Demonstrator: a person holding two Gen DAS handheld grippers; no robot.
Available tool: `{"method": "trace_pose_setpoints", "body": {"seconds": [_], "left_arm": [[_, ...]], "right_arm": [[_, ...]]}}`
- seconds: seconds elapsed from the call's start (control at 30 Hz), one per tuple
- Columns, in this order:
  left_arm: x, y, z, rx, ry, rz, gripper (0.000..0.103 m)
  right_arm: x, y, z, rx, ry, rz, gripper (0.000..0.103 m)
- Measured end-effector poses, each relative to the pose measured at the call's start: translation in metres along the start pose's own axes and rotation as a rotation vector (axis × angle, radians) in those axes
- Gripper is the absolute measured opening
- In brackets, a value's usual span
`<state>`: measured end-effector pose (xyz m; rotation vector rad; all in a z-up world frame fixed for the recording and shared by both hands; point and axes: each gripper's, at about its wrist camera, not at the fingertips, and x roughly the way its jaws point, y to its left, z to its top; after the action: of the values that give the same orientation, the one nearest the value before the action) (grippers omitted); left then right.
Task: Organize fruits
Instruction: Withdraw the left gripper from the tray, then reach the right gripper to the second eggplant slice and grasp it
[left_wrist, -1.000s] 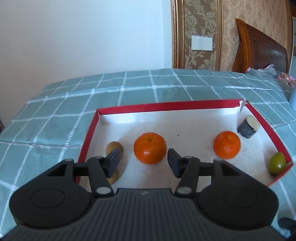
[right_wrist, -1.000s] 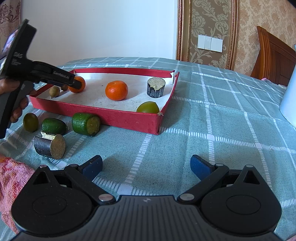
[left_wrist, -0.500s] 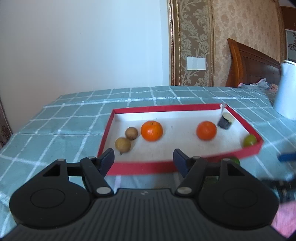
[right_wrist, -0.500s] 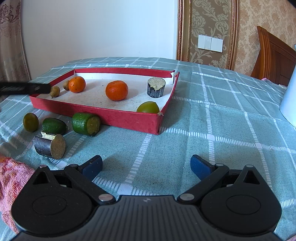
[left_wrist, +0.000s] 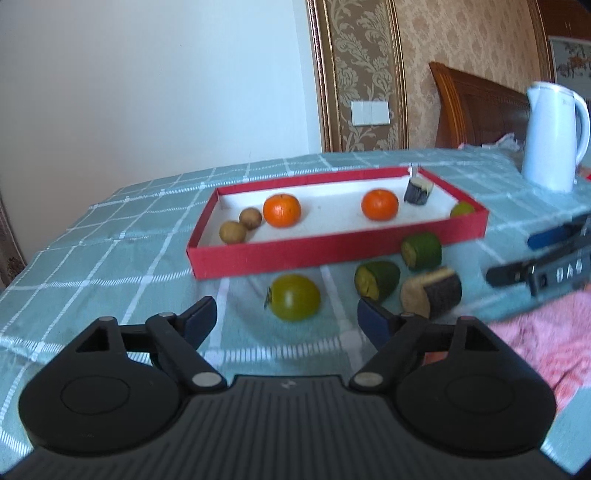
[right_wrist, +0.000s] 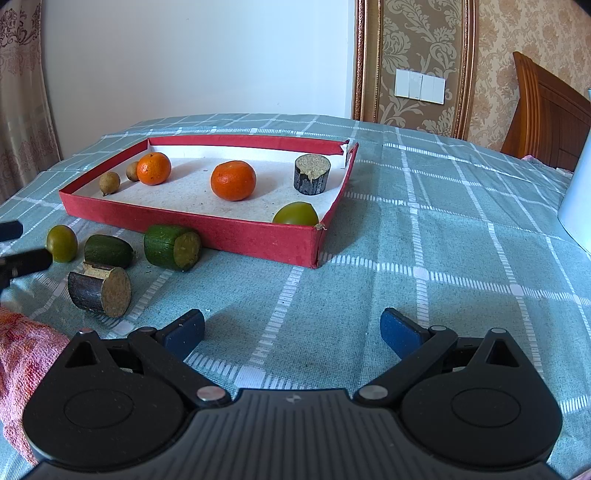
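The left gripper (left_wrist: 286, 317) hangs low over the checked teal tablecloth (right_wrist: 443, 229), its blue-padded jaws spread with nothing between them; they have just been opening wider. Straight ahead at twelve o'clock, just beyond the pads, lies a round olive-green fruit (left_wrist: 293, 297), which looks like the next pick, hence the wide jaws. At one to two o'clock from it sit a dark green cut fruit piece (left_wrist: 376, 280), a dark-barked cylinder with a cork-coloured end (left_wrist: 432, 293) and a lighter green cut cylinder (left_wrist: 421, 251), all outside the box and close together.

The shallow red cardboard box with a white floor (left_wrist: 332, 251) lies farther off at twelve o'clock. It holds two small brown round fruits (left_wrist: 240, 225) at its left end, two orange mandarins (left_wrist: 282, 210), a dark stump-like piece (left_wrist: 417, 190) and a green fruit (left_wrist: 461, 209) in the right corner. So sorting seems partly done, with four pieces left on the cloth.

The right gripper (right_wrist: 291, 330) rests over bare cloth at the near edge, jaws wide apart and empty, likely waiting its turn.

A white electric kettle (left_wrist: 554, 136) stands at two o'clock. Pale lettering on the other gripper's side is too blurred to read; no other writing is legible.
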<state>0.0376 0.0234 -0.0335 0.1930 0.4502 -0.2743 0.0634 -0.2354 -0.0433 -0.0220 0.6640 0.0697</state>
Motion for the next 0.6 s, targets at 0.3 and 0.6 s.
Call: {"method": "trace_pose_setpoints", "body": {"seconds": [0.3, 0.6], "left_arm": [[0.005, 0.002, -0.001, -0.018, 0.048, 0.023, 0.092], [0.018, 0.024, -0.004, -0.136, 0.148, -0.023, 0.093]], "right_arm": [[0.001, 0.002, -0.001, 0.003, -0.010, -0.006, 0.102], [-0.011, 0.002, -0.004, 0.036, -0.032, -0.003, 0.102]]}}
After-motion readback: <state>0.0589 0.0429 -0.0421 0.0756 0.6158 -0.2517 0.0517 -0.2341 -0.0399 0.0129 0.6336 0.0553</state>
